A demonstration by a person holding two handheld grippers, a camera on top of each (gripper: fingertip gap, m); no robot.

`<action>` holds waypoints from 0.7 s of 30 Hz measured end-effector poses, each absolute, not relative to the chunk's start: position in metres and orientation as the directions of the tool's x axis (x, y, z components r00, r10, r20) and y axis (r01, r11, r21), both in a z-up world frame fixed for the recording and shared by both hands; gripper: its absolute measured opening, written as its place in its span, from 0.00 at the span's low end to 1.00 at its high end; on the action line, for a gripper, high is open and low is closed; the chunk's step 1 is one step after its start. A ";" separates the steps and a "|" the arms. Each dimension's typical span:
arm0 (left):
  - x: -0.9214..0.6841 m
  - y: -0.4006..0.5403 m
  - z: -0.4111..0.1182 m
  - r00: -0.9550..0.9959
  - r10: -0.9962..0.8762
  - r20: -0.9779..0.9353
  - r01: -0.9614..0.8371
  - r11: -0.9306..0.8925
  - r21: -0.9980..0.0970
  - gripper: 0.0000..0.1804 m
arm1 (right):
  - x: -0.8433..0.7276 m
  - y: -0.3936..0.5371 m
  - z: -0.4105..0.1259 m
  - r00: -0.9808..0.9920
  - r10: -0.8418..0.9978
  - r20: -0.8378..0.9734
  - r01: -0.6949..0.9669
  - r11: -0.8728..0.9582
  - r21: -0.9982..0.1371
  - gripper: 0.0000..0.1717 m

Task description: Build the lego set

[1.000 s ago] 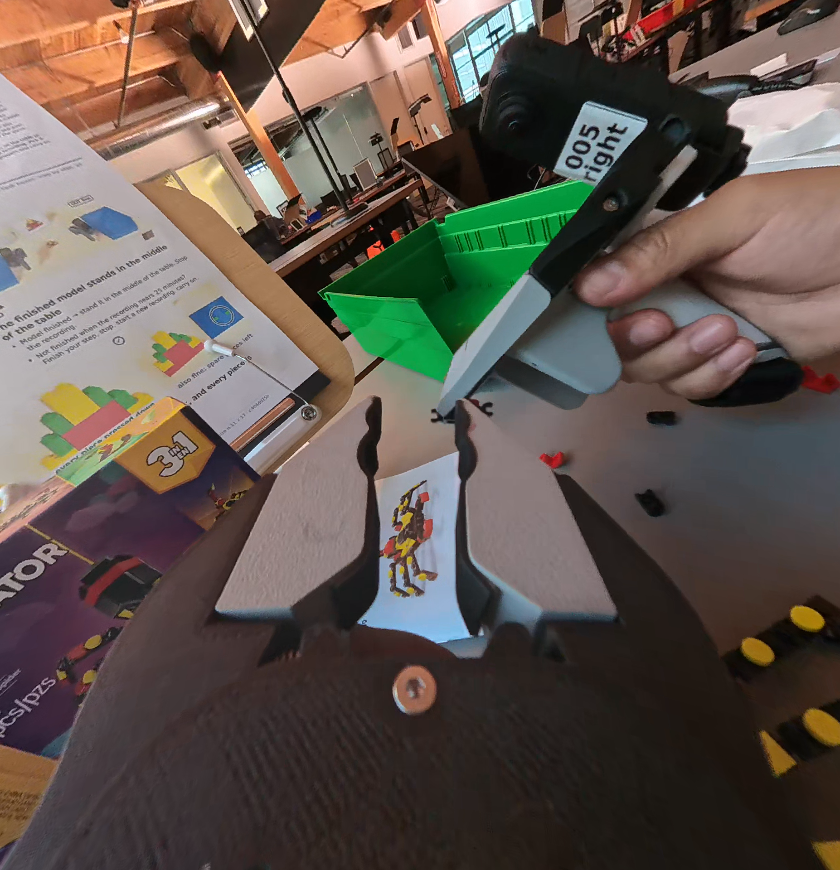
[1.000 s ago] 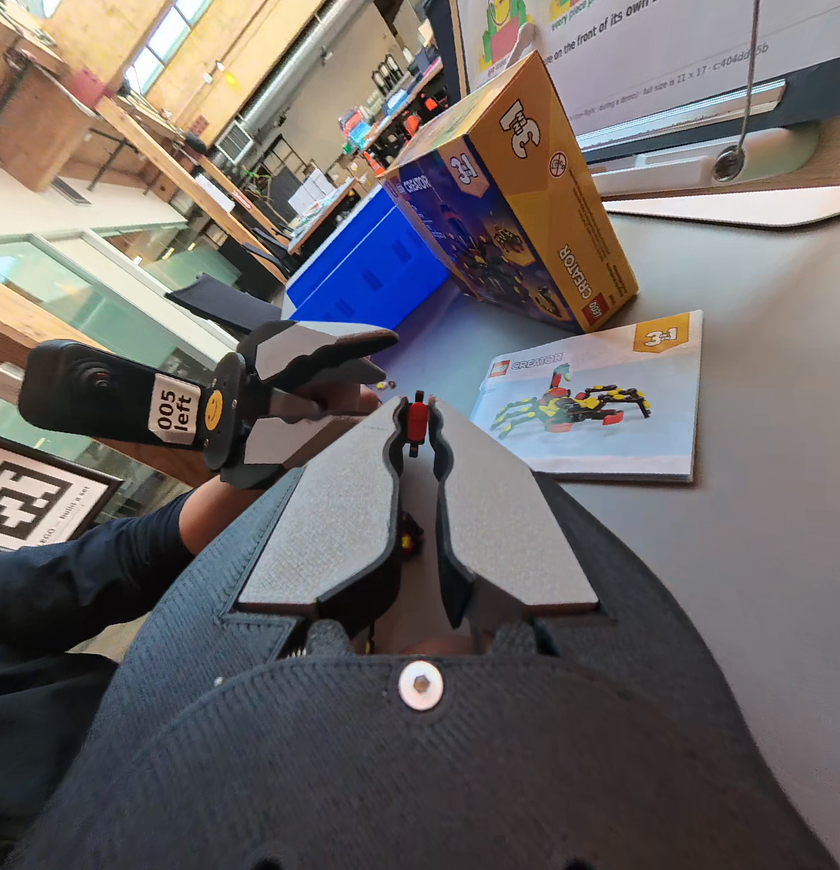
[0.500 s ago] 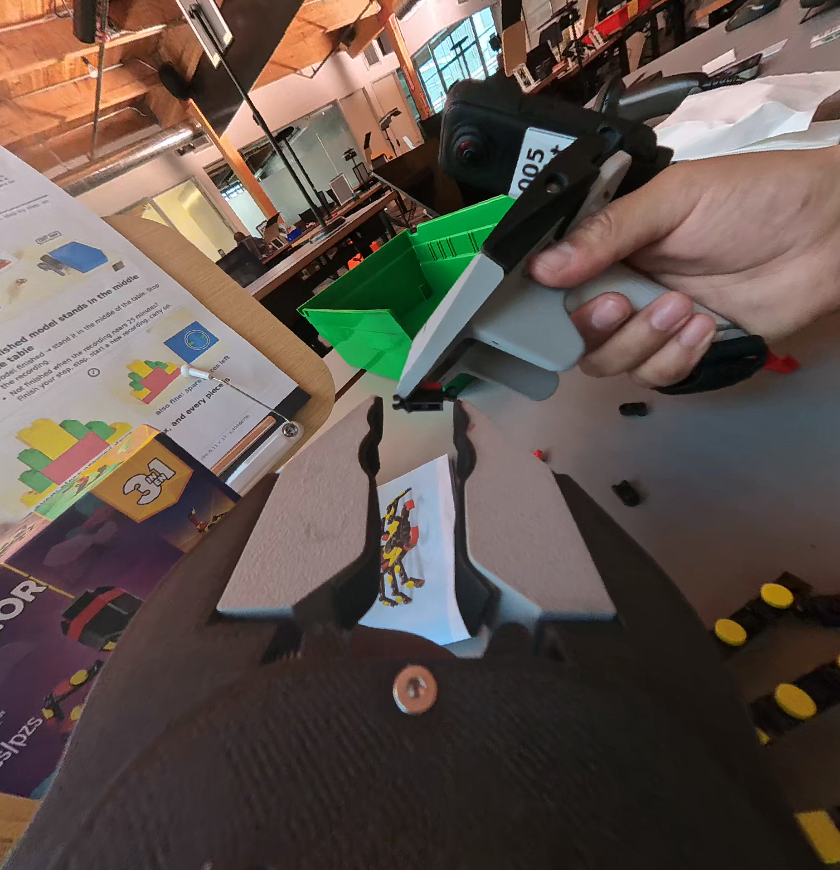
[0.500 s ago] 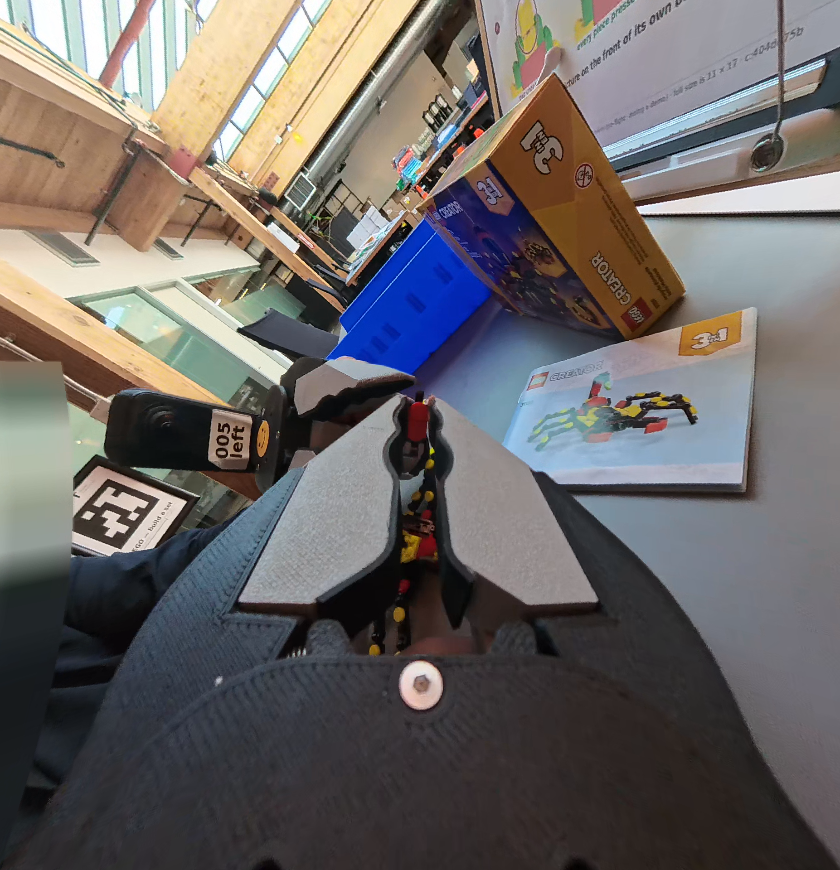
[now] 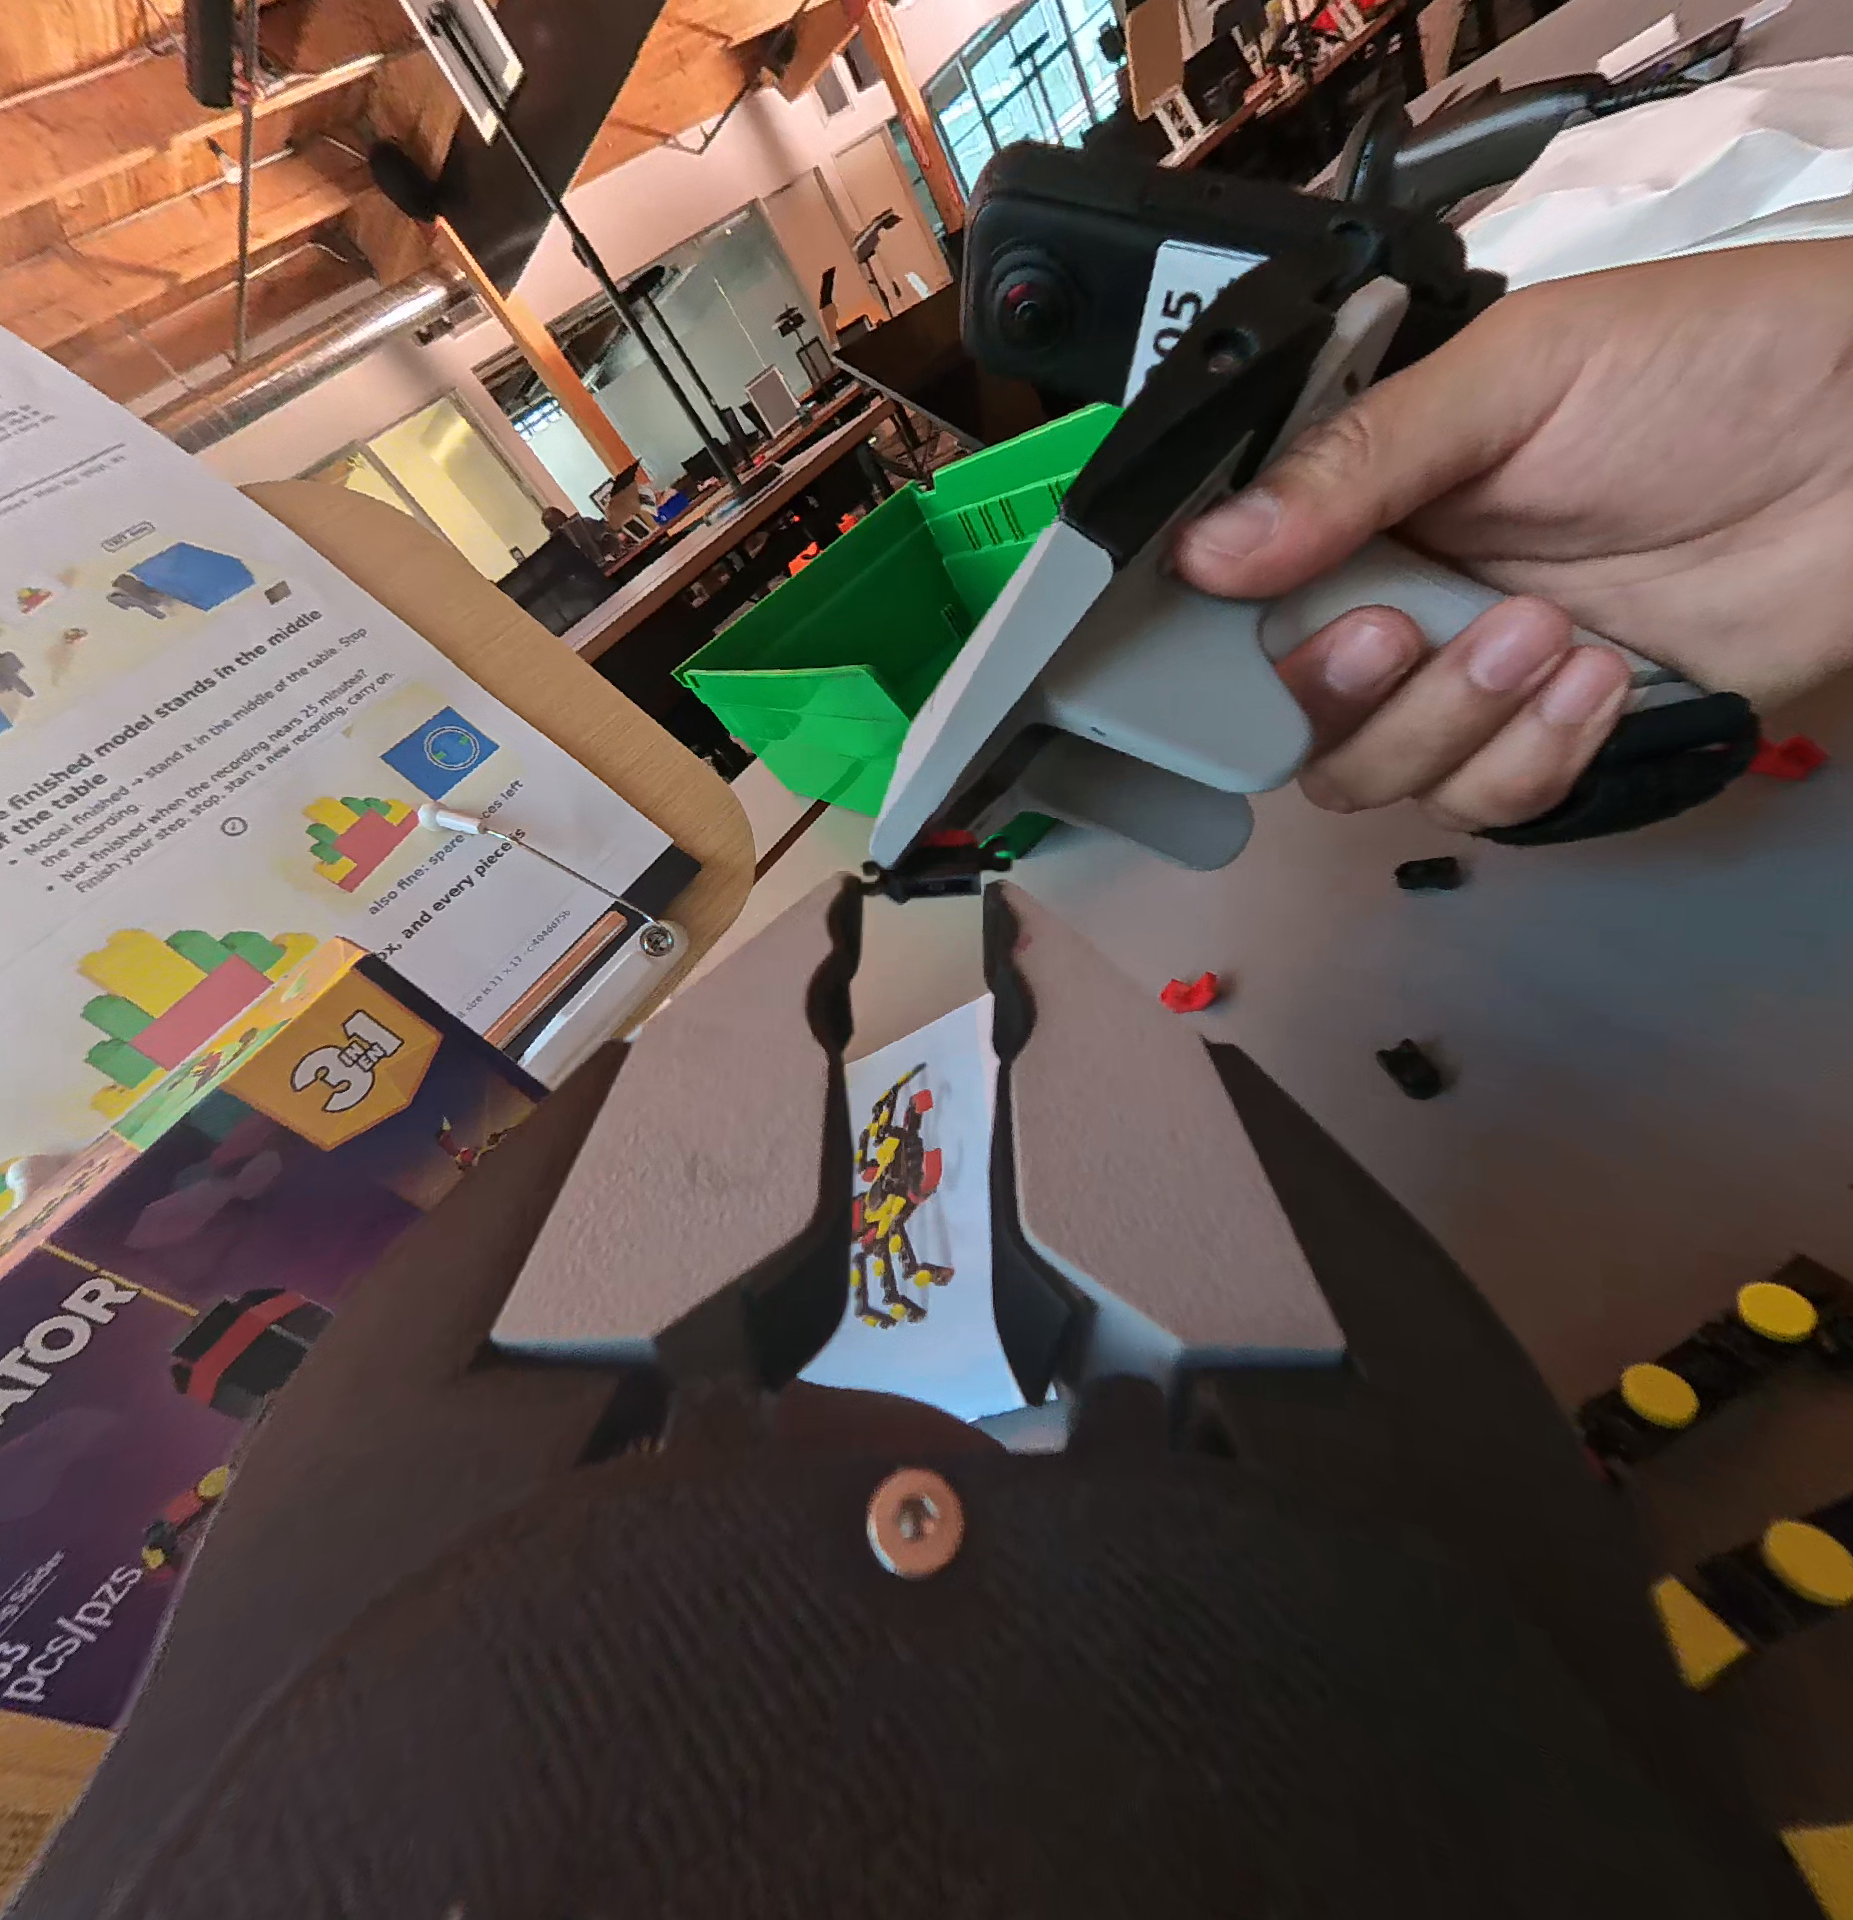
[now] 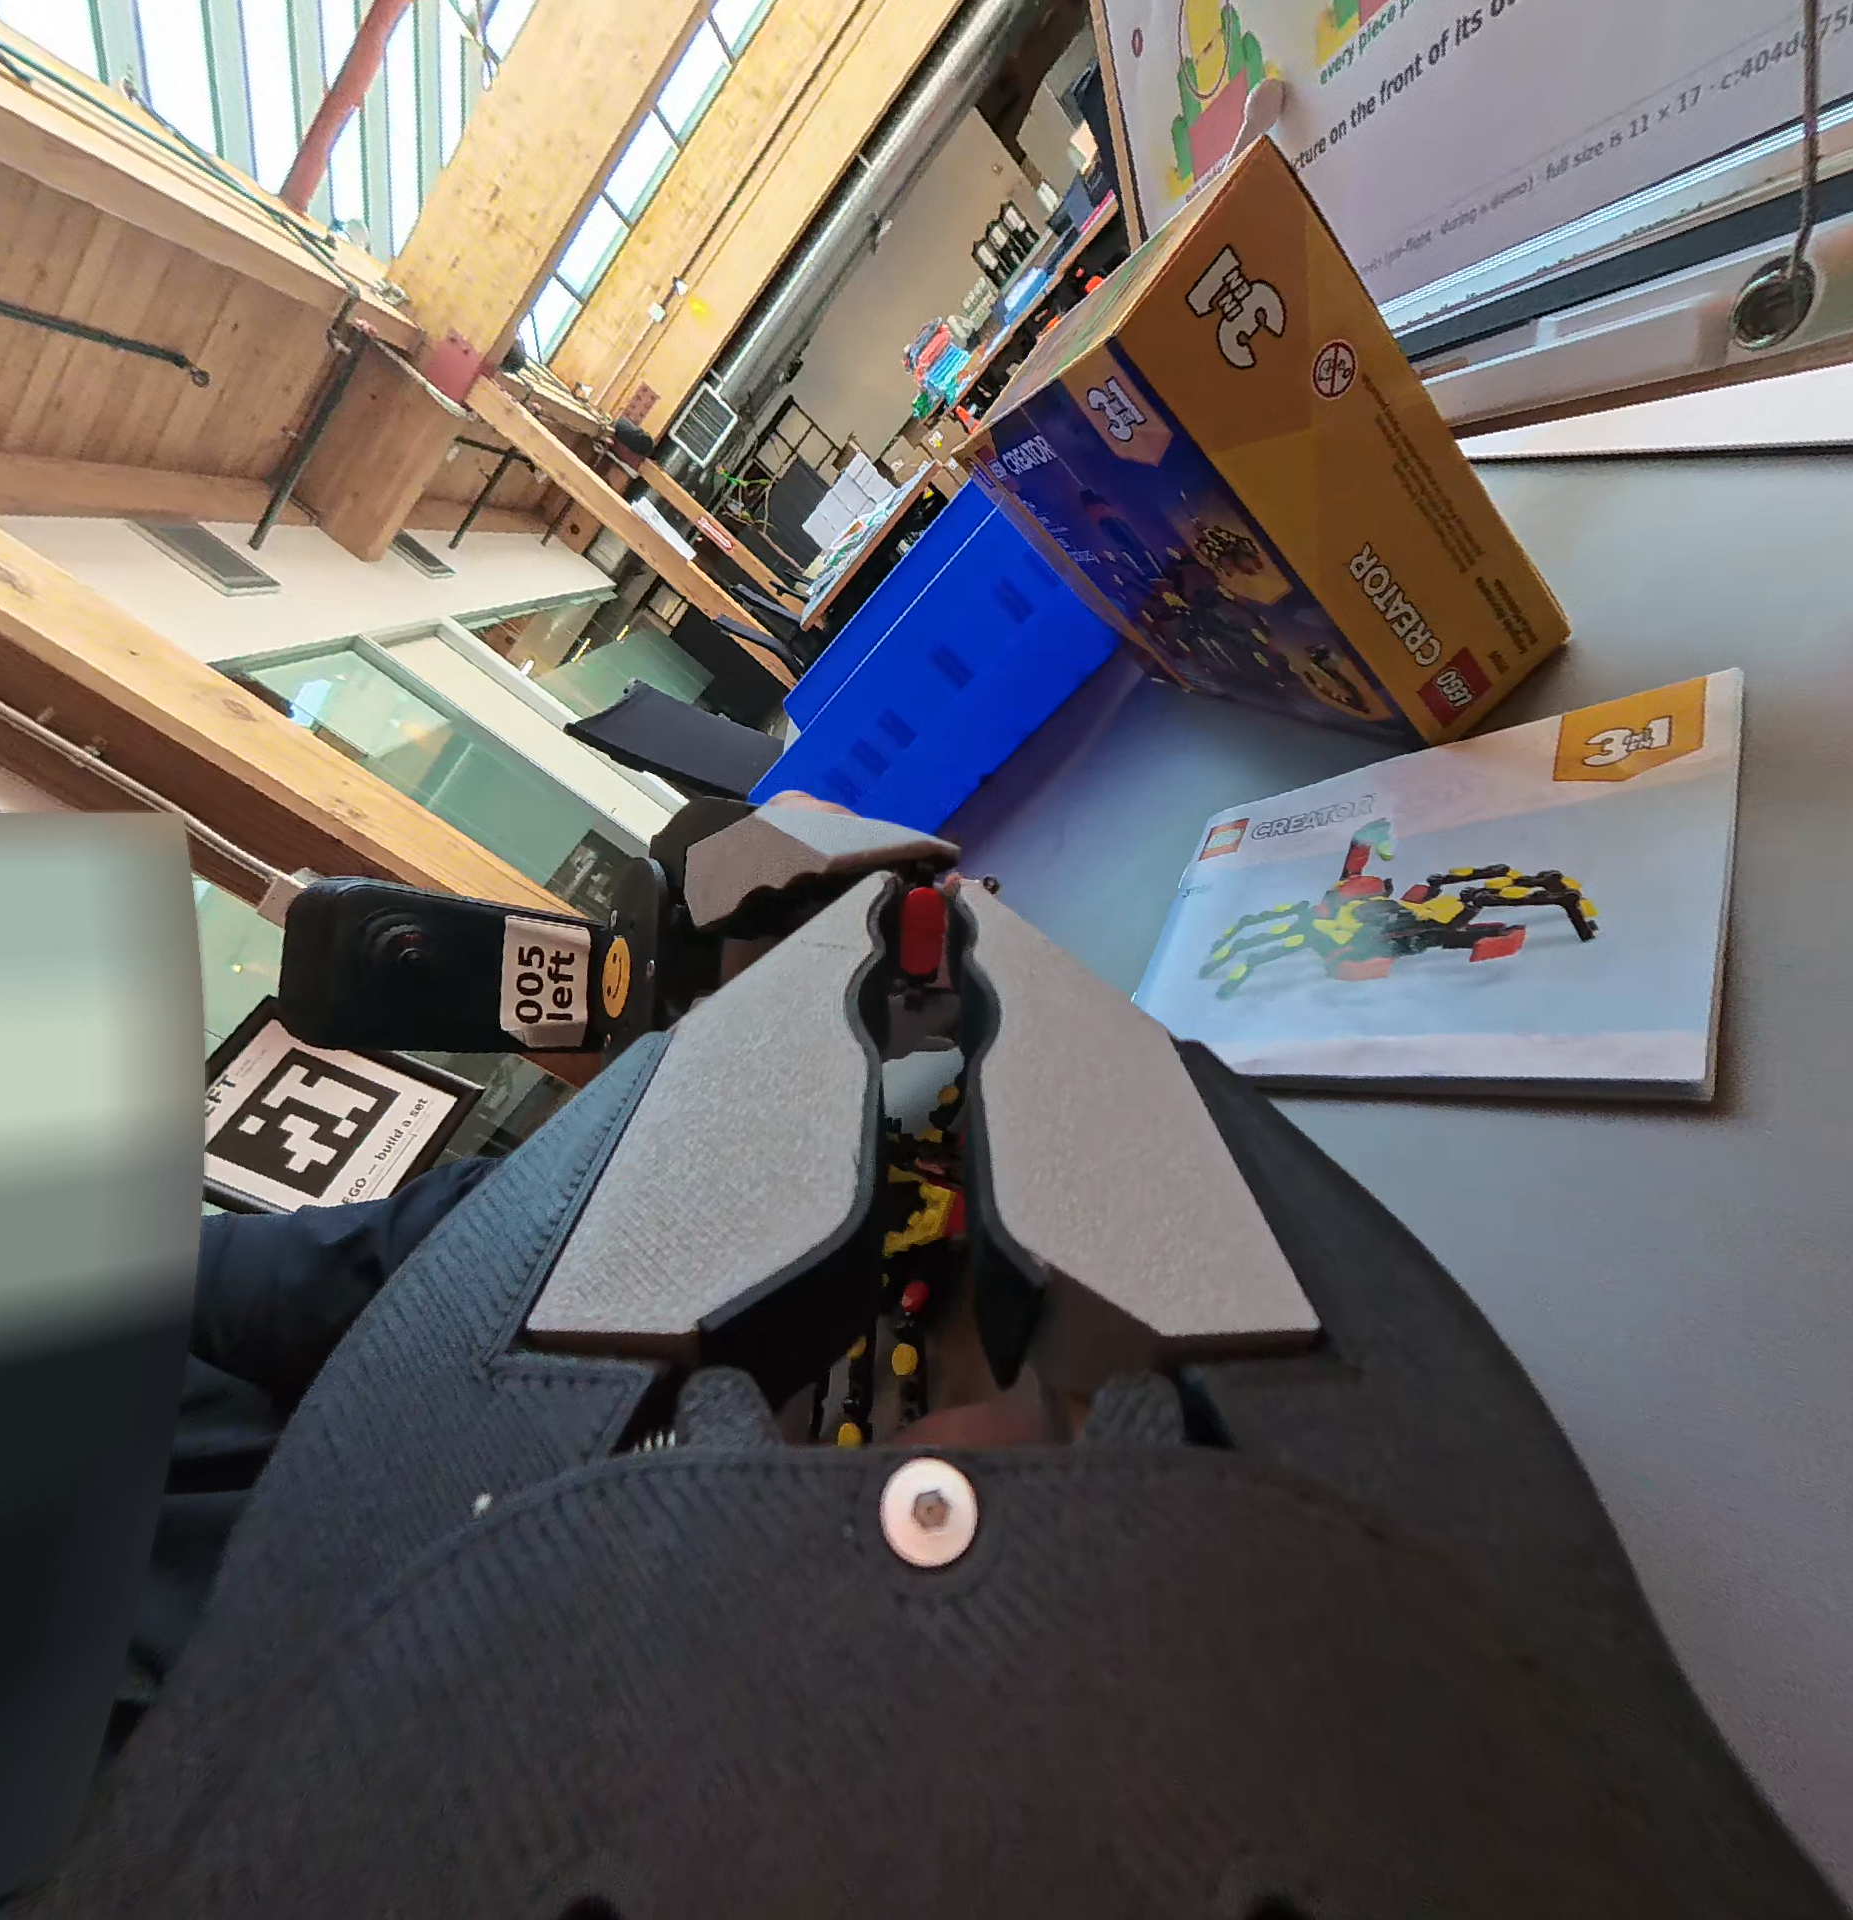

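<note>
A grey table [image 5: 1524, 1039] in a timber-beamed workshop carried a green bin [image 5: 849, 665], a boxed brick set [image 6: 1317, 499], an instruction booklet [image 6: 1473, 914] and scattered black and red bricks. The right tool [image 6: 922, 914] clamped a small red-and-black brick piece [image 6: 920, 925]; the left tool [image 5: 917, 914] stood open just beneath it.

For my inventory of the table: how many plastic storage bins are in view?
2. A green bin stands at the far side of the table in the left wrist view. A blue bin lies beside the set box in the right wrist view. Others may be hidden.
</note>
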State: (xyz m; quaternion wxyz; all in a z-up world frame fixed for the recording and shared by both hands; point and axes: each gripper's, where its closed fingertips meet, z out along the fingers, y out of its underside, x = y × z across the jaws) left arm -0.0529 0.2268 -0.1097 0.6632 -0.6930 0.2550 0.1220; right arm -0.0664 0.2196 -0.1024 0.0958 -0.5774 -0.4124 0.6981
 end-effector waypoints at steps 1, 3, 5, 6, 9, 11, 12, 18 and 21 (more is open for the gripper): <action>-0.053 0.227 -0.109 0.841 -0.188 -0.508 -0.515 0.011 -0.857 0.11 | -0.066 0.220 -0.103 -0.314 0.610 -0.727 0.343 -0.642 -0.686 0.03; -0.053 0.228 -0.110 0.839 -0.184 -0.512 -0.520 0.004 -0.854 0.12 | -0.067 0.220 -0.104 -0.305 0.619 -0.723 0.343 -0.637 -0.690 0.03; -0.051 0.227 -0.111 0.837 -0.186 -0.515 -0.522 0.009 -0.853 0.13 | -0.068 0.219 -0.105 -0.306 0.617 -0.725 0.347 -0.637 -0.689 0.03; -0.051 0.228 -0.111 0.836 -0.181 -0.518 -0.526 0.008 -0.851 0.14 | -0.068 0.218 -0.105 -0.307 0.614 -0.727 0.348 -0.639 -0.686 0.03; -0.053 0.228 -0.111 0.827 -0.166 -0.537 -0.544 0.002 -0.839 0.12 | -0.068 0.218 -0.106 -0.305 0.614 -0.728 0.352 -0.637 -0.686 0.03; -0.054 0.228 -0.112 0.826 -0.175 -0.537 -0.545 -0.002 -0.838 0.12 | -0.069 0.218 -0.106 -0.304 0.615 -0.727 0.351 -0.637 -0.686 0.03; -0.054 0.228 -0.112 0.824 -0.177 -0.538 -0.547 -0.002 -0.837 0.12 | -0.069 0.218 -0.106 -0.305 0.614 -0.728 0.350 -0.638 -0.685 0.03; -0.053 0.227 -0.109 0.805 -0.185 -0.564 -0.573 0.008 -0.820 0.12 | -0.068 0.216 -0.103 -0.326 0.601 -0.730 0.349 -0.641 -0.684 0.03; -0.054 0.226 -0.109 0.802 -0.187 -0.567 -0.575 0.010 -0.818 0.12 | -0.067 0.217 -0.103 -0.332 0.598 -0.729 0.351 -0.639 -0.684 0.03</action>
